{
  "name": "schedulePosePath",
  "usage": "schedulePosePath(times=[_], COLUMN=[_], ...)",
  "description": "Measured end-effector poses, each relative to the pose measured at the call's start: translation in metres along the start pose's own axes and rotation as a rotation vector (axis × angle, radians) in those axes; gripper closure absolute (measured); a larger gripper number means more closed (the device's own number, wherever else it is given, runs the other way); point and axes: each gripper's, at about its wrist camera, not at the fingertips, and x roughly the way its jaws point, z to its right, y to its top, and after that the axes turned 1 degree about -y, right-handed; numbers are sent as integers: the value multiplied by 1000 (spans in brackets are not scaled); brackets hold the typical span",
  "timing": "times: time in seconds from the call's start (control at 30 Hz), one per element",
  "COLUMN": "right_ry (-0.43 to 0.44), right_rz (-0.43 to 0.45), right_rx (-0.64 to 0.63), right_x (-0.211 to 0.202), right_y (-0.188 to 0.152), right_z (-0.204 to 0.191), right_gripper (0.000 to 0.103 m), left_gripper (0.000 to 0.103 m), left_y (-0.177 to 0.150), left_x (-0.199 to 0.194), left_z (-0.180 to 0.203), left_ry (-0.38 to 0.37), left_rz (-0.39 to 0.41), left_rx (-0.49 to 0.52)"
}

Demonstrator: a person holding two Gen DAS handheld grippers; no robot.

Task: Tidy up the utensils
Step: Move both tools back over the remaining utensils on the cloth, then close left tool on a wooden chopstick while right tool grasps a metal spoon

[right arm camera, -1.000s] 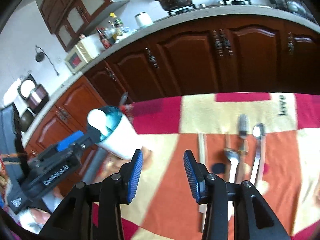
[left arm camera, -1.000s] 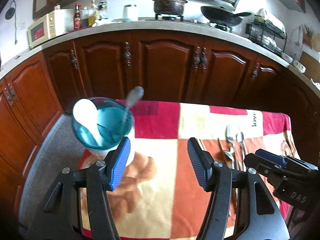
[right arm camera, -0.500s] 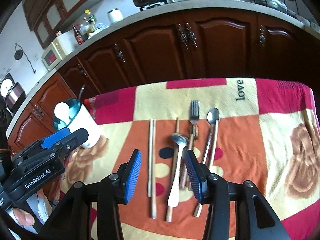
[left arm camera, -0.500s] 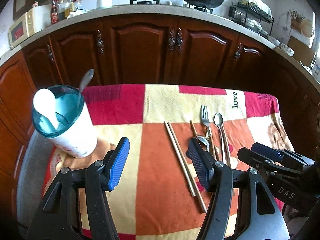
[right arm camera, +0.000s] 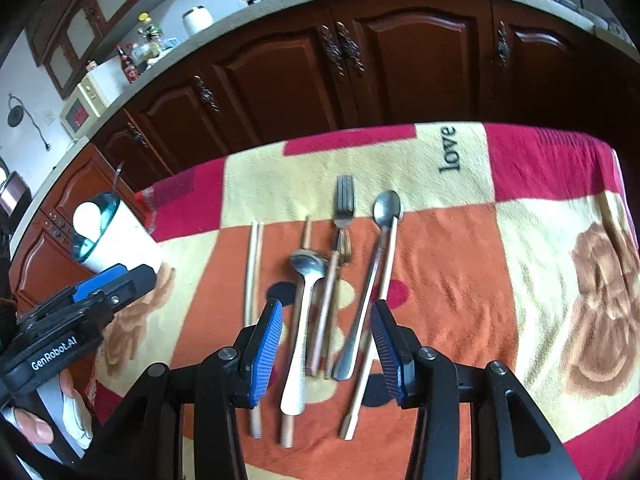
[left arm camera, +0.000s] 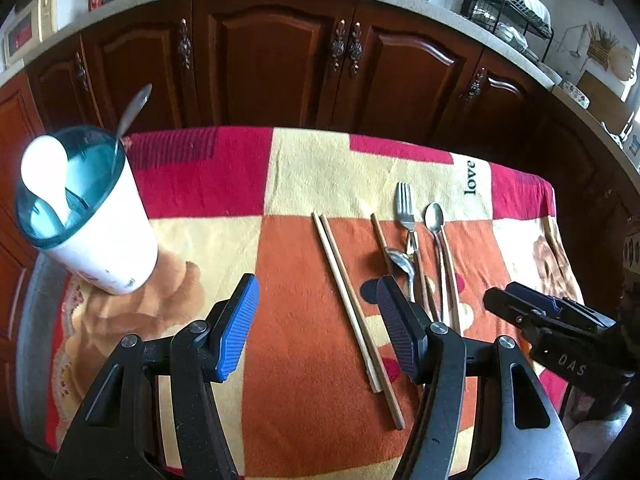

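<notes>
1. Left gripper (left arm camera: pixel 316 330) part open, empty, above chopsticks (left arm camera: pixel 352 304).
2. Right gripper (right arm camera: pixel 326 354) part open, empty, above spoons (right arm camera: pixel 302 320) and fork (right arm camera: pixel 344 204).
3. Holder cup (left arm camera: pixel 92 232) stands at cloth's (left arm camera: pixel 320 168) left edge.

- Left gripper (left arm camera: pixel 316 328): jaws apart, nothing between the pads, above the patchwork cloth (left arm camera: pixel 304 184)
- Chopstick pair (left arm camera: pixel 352 304): flat on the orange patch
- Fork (left arm camera: pixel 406 210) and long spoon (left arm camera: pixel 434 220): side by side, right of the chopsticks
- White cup (left arm camera: pixel 100 240) with teal rim: far left, holding a white spoon (left arm camera: pixel 46 176)
- Right gripper (left arm camera: pixel 552 332): at the right edge
</notes>
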Motion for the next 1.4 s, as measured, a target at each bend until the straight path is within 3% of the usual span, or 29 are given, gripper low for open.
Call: schedulePosePath(times=[0.37,0.57,0.63,0.77,0.93,1.07,1.23,1.33,1.4], right_ry=[53,54,56,74,76,96,102,88,78], right_rz=[-45,-58,-61,-74,-95,-97,-98,-88,-86], right_rx=[58,53,59,76,84,120,118,91,80], right_x=[34,54,60,69,79,83,85,85,89], right_y=[22,38,42,45,43,43,45,50,55], right_z=[43,49,50,52,53,55,51,49,48], right_gripper=[61,65,65,65,65,65,65,65,65], left_gripper=[44,71,73,74,73,74,74,83,84], left_y=[14,30,33,35,35,40,40,42,46], left_x=[52,94,107,120,130,135,133,134,137], left_z=[-16,-21,-20,-13,-7,-5,-4,-22,-26], left_ry=[-26,-22,-31,-44,1,-30,-16,-1,-12], left_rz=[-94,-173,-196,-205,-223,-241,-249,-254,-258], left_rx=[-79,-113,-122,-104,-63,-116,-42,-91,-112])
